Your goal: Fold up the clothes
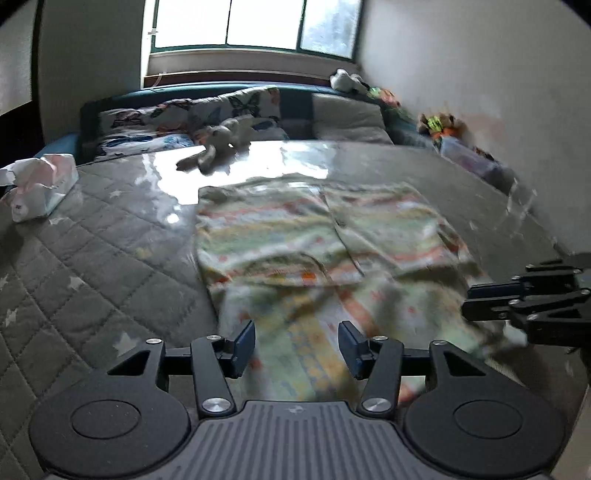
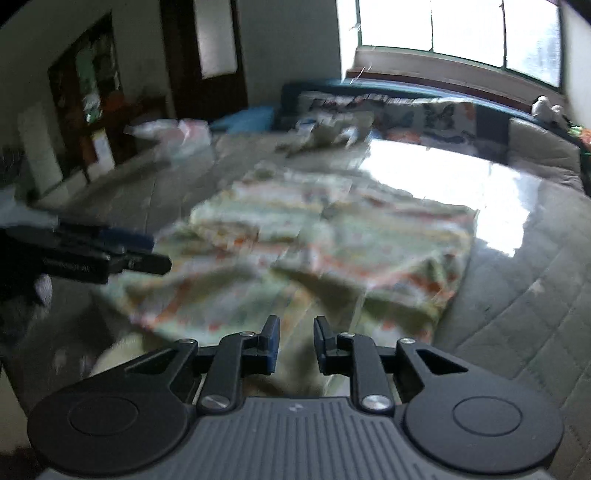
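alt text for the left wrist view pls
A pastel patterned garment lies partly folded on a grey quilted bed, with the left gripper open over its near edge. The right gripper enters at the right edge; a stuffed toy and pillows sit under a bright window.

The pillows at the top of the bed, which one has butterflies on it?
The butterfly pillow on the left, right behind the grey stuffed toy. It is white with colourful butterflies. The pillow on its right is plain grey.
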Demonstrator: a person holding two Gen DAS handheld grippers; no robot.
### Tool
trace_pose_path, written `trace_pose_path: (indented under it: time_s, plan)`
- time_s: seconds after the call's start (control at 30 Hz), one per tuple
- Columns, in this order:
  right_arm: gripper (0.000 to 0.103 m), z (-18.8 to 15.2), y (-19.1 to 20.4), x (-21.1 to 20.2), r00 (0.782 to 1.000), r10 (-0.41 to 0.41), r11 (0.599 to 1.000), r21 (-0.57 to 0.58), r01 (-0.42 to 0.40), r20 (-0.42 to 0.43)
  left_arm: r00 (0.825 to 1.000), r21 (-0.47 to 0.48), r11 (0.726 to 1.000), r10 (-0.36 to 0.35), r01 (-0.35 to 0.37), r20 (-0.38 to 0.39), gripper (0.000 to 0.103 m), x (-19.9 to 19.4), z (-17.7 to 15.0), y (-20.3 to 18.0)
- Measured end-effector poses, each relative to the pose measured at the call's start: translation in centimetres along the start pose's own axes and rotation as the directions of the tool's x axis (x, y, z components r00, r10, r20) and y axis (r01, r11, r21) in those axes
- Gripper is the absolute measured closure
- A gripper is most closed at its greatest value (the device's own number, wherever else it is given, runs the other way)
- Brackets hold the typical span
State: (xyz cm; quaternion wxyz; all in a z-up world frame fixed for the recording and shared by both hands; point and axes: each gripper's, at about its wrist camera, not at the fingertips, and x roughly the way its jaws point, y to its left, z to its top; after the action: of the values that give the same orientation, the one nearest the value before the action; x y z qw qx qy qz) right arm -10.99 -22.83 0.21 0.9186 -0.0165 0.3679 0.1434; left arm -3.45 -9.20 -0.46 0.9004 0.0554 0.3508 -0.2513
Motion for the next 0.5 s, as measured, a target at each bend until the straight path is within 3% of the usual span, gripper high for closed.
trace_pose_path:
  time_s: [0.17, 0.27, 0.37, 0.5]
  plan:
    - [0.082, -0.7, 0.9, -1.2, 1.000, -0.011, 0.998, -0.059, 0.012, 0.013, 1.000, 0.104, 0.995, 0.008, -0.008, 0.008, 0.046, -1.6, -1.7, -1.3]
    - [0.082, -1.0, 1.0, -1.4, 1.000, -0.005, 0.998, -0.066, 0.005, -0.003, 1.000, 0.173, 0.985, -0.027, 0.026, 0.004, 0.045, -2.7, -2.7, -2.0]
    - [0.082, -1.4, 1.1, -1.6, 1.000, 0.000, 0.998, -0.067, 0.000, -0.008, 0.999, 0.292, 0.955, -0.051, 0.048, 0.002, 0.040, -3.9, -4.2, -3.2]
    - [0.081, -1.2, 1.2, -2.5, 1.000, 0.018, 0.997, -0.077, -0.018, 0.001, 0.998, 0.453, 0.890, -0.059, 0.045, 0.018, 0.039, -5.0, -6.0, -4.9]
